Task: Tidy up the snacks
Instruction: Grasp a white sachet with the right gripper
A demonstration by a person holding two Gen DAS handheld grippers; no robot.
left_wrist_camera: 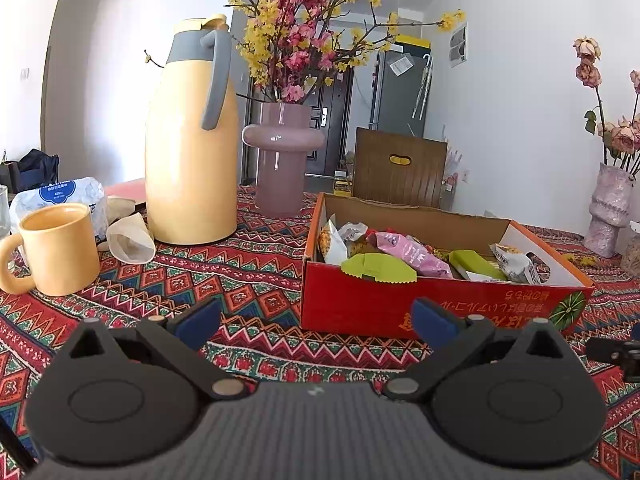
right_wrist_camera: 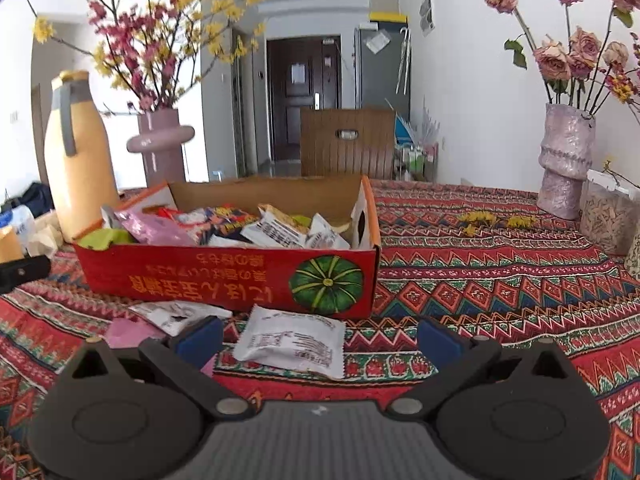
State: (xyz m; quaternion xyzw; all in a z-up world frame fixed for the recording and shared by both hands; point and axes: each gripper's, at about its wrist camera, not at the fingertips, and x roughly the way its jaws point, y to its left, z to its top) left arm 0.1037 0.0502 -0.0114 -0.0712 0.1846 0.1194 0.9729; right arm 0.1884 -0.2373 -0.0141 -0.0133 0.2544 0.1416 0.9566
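White walls (left_wrist_camera: 520, 92), dark door (right_wrist_camera: 304, 96)

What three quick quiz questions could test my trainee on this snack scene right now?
1. True or false: the right gripper holds a snack.
2. Which lies outside the box: A) white packet B) green packet C) mug's lid?
3. Fill in: the picture on the box's front shows a ____.

Key: 1 false, both it and the left gripper are open and empty; 2 A; 3 pumpkin.
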